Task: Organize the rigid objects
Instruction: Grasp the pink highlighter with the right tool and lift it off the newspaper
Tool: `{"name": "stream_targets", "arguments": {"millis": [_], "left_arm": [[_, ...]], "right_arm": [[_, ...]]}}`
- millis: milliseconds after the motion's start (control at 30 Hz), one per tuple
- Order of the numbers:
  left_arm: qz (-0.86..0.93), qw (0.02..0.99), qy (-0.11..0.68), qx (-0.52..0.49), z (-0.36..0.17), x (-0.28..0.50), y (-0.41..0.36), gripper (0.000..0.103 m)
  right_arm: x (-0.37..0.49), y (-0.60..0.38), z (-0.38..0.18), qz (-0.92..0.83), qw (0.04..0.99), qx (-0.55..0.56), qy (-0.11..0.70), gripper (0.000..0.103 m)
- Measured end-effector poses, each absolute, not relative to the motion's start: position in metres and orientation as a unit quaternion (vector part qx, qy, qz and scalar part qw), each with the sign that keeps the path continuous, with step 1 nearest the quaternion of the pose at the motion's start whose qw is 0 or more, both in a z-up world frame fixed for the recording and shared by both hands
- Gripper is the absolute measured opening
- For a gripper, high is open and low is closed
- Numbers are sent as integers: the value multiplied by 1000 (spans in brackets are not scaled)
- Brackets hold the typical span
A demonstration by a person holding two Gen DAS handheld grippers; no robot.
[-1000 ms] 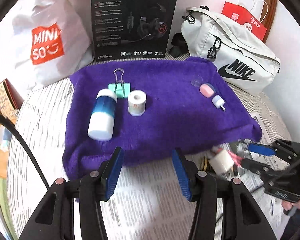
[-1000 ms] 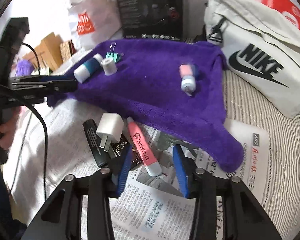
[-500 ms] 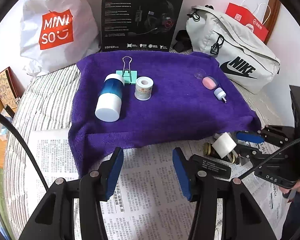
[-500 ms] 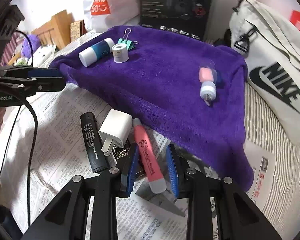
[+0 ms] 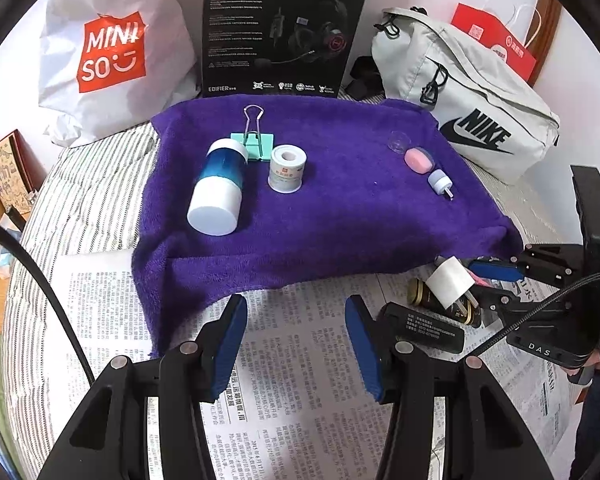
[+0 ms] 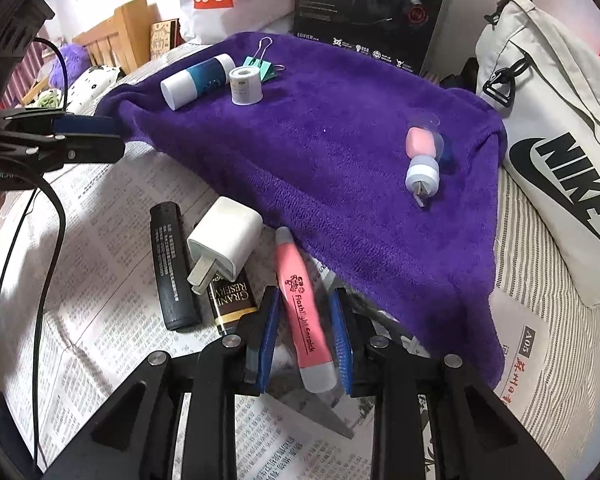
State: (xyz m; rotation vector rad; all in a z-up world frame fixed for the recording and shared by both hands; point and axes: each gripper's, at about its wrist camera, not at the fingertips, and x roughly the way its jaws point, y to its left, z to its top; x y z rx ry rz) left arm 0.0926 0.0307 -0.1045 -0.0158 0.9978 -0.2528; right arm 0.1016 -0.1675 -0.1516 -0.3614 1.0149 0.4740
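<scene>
Far left in the right wrist view, the left gripper sits low over the newspaper just off the purple towel; its fingers are partly apart with nothing between them, angled down at the paper near the towel's front edge; up on the towel there's a blue-and-white bottle lying on its side with its white cap end toward the left, a small white tape roll standing right next to it, and a green binder clip just behind those two; next, on the newspaper, a black lighter-looking stick lies pointing up-and-down in the view, a white charger plug rests partly on a dark labelled bottle with its prongs aimed toward the camera, and then the pink flashlight pen lies on the paper with its long axis running from the towel's edge down toward the camera, grey end nearest; the right gripper is tipped steeply down over it, fingers on either side of the pen's lower half and closing in, though I can't tell if the pads actually press on it yet; further right on the towel a small pink-and-lilac gadget points its tip toward the camera; a white Nike bag sits at the far right on the striped bed.
</scene>
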Motion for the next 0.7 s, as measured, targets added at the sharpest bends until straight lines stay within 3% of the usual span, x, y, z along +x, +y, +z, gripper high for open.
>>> {"name": "stream_targets", "arguments": {"millis": [167,700], "left_arm": [[-122,868,481,-7,-107,92,29,49],[-137,867,480,-16,-105,85,22,49]], "right_arm": [[96,-169,-150,205,833,-143,494,18],[68,-185,-147,176,834,-110,511,17]]}}
